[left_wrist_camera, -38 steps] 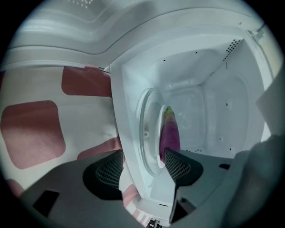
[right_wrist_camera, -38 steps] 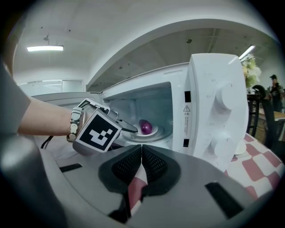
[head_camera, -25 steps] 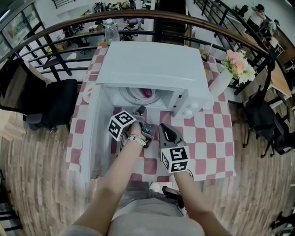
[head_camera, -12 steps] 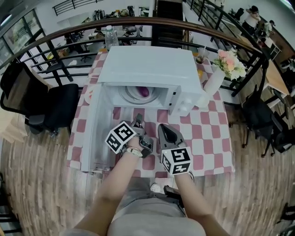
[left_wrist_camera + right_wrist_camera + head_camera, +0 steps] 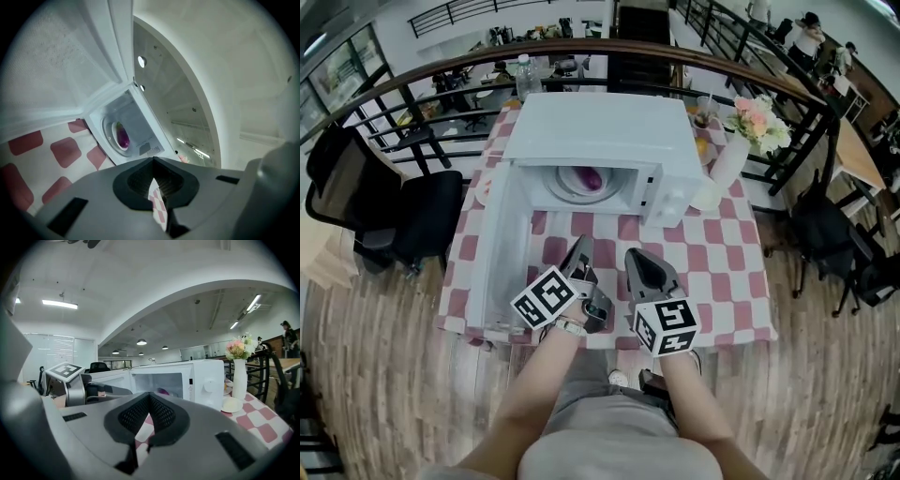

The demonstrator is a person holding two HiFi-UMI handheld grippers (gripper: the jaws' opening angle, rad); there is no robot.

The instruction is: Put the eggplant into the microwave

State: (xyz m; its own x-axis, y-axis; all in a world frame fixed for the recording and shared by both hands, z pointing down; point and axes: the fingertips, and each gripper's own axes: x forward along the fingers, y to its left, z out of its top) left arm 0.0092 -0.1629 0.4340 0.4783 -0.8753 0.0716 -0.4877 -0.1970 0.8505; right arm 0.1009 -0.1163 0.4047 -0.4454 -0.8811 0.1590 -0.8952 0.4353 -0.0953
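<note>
Purple eggplant (image 5: 592, 176) sits inside the microwave (image 5: 600, 131), well beyond the left hand-held gripper (image 5: 580, 247) and right hand-held gripper (image 5: 637, 257), both closed.

Each hand carries grey plastic tongs. The left tongs (image 5: 579, 251) and right tongs (image 5: 640, 261) have smooth, rounded shells, each with a cube (image 5: 545, 295) printed in black-and-white square markers. Their pads (image 5: 133, 416) are black with a fine mesh texture. The person's forearms are unsleeved, with a pale wristband (image 5: 570, 326) on the left wrist, above grey clothing (image 5: 614, 441).
</note>
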